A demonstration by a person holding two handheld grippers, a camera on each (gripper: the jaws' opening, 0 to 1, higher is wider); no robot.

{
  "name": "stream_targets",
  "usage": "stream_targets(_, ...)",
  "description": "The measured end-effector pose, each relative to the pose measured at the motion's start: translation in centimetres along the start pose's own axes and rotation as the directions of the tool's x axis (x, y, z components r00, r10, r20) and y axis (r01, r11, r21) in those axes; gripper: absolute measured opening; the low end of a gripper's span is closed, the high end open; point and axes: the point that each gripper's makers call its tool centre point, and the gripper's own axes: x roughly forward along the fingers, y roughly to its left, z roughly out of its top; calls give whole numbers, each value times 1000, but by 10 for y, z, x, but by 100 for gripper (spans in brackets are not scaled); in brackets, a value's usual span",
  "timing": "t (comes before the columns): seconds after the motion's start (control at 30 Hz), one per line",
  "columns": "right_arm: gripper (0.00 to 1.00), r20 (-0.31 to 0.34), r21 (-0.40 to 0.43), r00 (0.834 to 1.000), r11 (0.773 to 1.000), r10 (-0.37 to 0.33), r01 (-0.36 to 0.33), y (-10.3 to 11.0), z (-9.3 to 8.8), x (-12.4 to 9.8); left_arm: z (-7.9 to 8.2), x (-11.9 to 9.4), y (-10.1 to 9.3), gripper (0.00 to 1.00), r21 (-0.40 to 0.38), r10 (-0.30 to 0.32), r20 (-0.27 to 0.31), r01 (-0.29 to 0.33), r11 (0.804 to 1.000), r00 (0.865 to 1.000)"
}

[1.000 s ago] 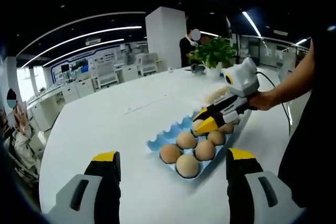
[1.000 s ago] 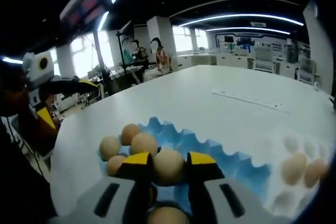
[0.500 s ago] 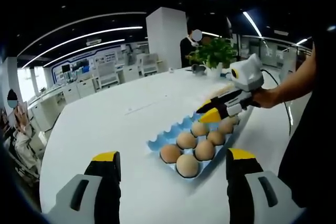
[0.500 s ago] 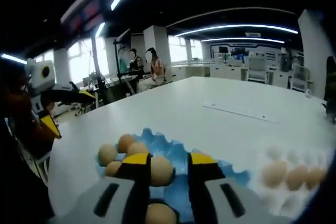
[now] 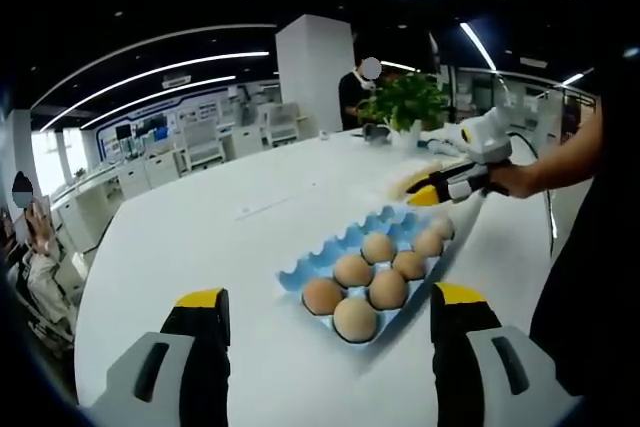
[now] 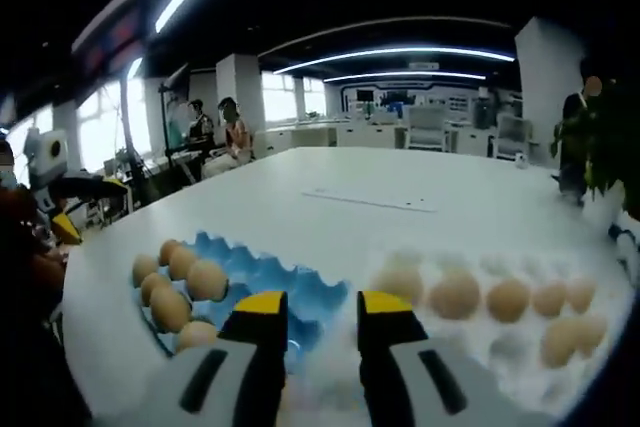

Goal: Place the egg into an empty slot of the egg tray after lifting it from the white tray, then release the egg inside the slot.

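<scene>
Sitting in the blue egg tray [image 5: 322,269] on the white table [image 5: 200,237]: seven brown eggs [image 5: 378,247] filling its near slots, with the far scalloped slots lying bare. Lying just beyond it, touching or nearly so: the white tray [image 6: 520,347], carrying more eggs [image 6: 456,295] in a row across its pockets. Hovering above the junction of the two trays in the right gripper view: the right gripper [image 6: 323,309], yellow-tipped jaws standing parted with nothing between them; seen from the left gripper view, reaching in from the right over the white tray, gripped by a hand [image 5: 515,179]. Hanging low over the near table, well short of the egg tray: the left gripper [image 5: 330,307], jaws spread wide and gripping nothing. Standing at the table's far end: a potted plant [image 5: 405,102]. Sitting in the background by the desks: people [image 6: 235,137].
</scene>
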Motion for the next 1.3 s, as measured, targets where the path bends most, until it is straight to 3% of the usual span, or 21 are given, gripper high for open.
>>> stream_targets(0.23, 27, -12, 12, 985, 985, -171, 171, -58, -9, -26, 0, 1, 0, 84, 5, -2, -2, 2, 1000, 1000)
stream_targets(0.4, 28, 5, 14, 949, 949, -316, 316, -103, -7, -49, 2, 2, -1, 84, 8, -3, 0, 3, 1000, 1000)
stream_targets(0.57, 28, 9, 77, 911, 909, -411, 409, -138, -9, -65, 1, 3, -1, 84, 7, -4, -2, 4, 1000, 1000)
stream_targets(0.77, 30, -24, 114, 890, 883, -456, 456, -161, -21, -68, 1, 2, -1, 84, 5, -3, -1, 3, 1000, 1000)
stream_targets(1.0, 32, -90, 99, 895, 891, -436, 444, -163, -40, -58, 0, 0, -1, 84, 4, 2, -3, -2, 1000, 1000)
stream_targets(1.3, 29, -72, 133, 891, 881, -449, 454, -169, -37, -54, -1, -1, 1, 84, -1, 7, -6, -7, 1000, 1000)
